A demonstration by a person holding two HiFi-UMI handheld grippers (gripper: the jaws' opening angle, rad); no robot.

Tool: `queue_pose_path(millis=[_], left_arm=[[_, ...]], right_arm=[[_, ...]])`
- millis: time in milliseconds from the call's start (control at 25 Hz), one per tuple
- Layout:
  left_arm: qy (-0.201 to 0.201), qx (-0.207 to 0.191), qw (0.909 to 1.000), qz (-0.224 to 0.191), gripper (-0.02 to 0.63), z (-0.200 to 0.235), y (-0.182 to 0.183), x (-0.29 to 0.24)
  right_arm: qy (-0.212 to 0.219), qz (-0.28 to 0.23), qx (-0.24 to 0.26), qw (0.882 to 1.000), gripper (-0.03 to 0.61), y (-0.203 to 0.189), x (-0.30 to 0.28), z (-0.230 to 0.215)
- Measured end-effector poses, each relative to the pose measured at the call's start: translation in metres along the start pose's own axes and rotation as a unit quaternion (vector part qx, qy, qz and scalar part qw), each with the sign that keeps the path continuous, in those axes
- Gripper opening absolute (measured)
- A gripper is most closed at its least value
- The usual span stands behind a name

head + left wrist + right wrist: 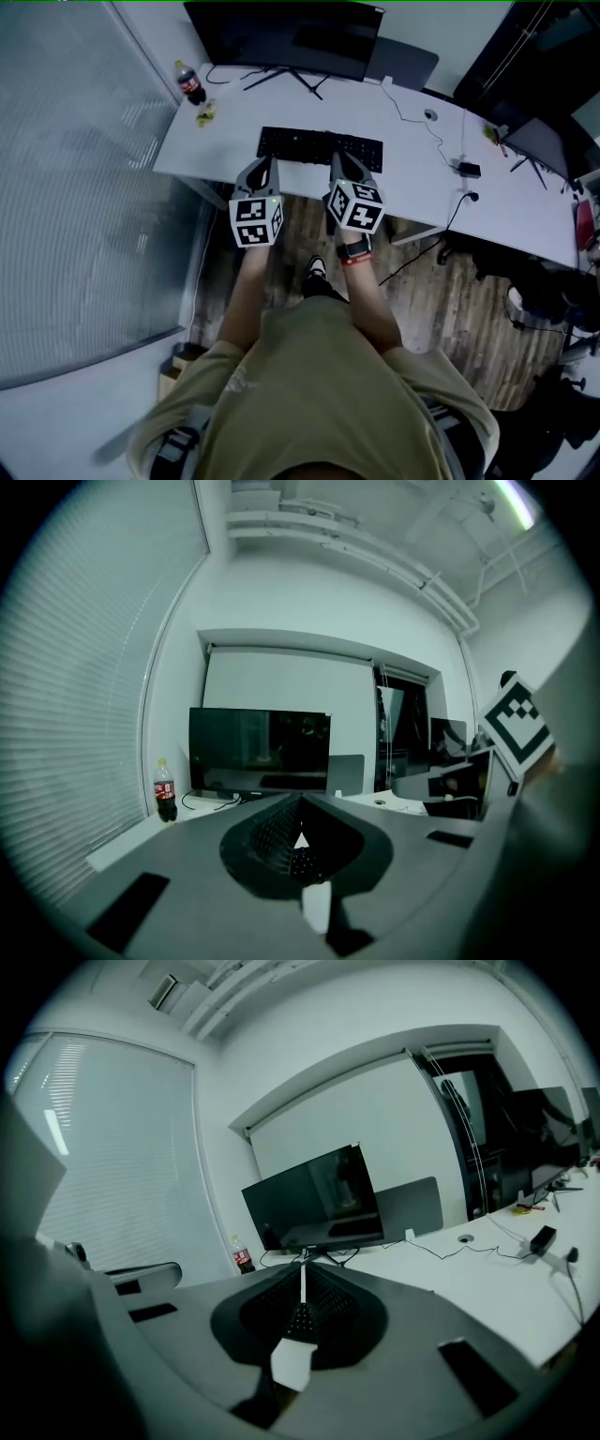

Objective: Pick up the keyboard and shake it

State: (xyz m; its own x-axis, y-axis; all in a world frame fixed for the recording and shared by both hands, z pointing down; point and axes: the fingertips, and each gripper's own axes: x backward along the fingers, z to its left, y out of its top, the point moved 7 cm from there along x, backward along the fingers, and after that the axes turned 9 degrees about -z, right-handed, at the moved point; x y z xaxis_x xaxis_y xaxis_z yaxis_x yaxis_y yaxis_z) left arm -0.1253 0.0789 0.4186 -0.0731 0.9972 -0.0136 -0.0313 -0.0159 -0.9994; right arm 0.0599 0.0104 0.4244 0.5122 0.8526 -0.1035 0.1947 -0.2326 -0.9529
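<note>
Khaki shirt (pixel 319 394) and two bare forearms filled the bottom of the head view, the right wrist wearing a watch (pixel 354 250). Beyond them, both tools pointed towards 12 o'clock. The left gripper (pixel 265 162) had its jaws pressed together with nothing between them, as its own view confirmed (pixel 300 834). The right gripper (pixel 339 157) was likewise closed and empty (pixel 302 1290).

The keyboard (pixel 319 147) lay flat on the white desk (pixel 412 192) at 12 o'clock from the person, just past the gripper tips and in front of the monitor (pixel 281 37). From overhead the tips overlapped its near edge; whether they touched it could not be told. A cola bottle (pixel 190 82) stood well apart at about 10 o'clock.

The keyboard's long axis ran roughly from 9 to 3 o'clock, the 3 o'clock end sitting slightly nearer the person, and its key face pointed up.

It looked like a stiff, fairly light plastic slab, thin enough for the jaws to span once opened. Its smooth edges would probably be slippery, and the keys would give under pressure. The bare frame of the near long edge, one gripper towards each end, seemed the soundest hold for shaking. Whether a cord trailed from it was unclear.
</note>
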Motion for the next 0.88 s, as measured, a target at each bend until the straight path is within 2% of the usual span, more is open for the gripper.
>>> queue_pose_path(millis=[240,480,880], left_arm=[[0.0,0.005,0.9999,0.01,0.018,0.008,-0.004,-0.063],[-0.007,-0.009,0.9994,0.032,0.018,0.012,-0.02,-0.122],[-0.022,-0.003,0.9957,0.089,0.018,0.012,-0.06,-0.166]], right_arm=[[0.014,0.024,-0.006,1.0,0.023,0.006,-0.056,-0.031],[0.025,0.044,0.0,0.999,0.023,0.007,-0.103,-0.065],[0.042,0.092,0.009,0.995,0.025,-0.011,-0.143,-0.096]])
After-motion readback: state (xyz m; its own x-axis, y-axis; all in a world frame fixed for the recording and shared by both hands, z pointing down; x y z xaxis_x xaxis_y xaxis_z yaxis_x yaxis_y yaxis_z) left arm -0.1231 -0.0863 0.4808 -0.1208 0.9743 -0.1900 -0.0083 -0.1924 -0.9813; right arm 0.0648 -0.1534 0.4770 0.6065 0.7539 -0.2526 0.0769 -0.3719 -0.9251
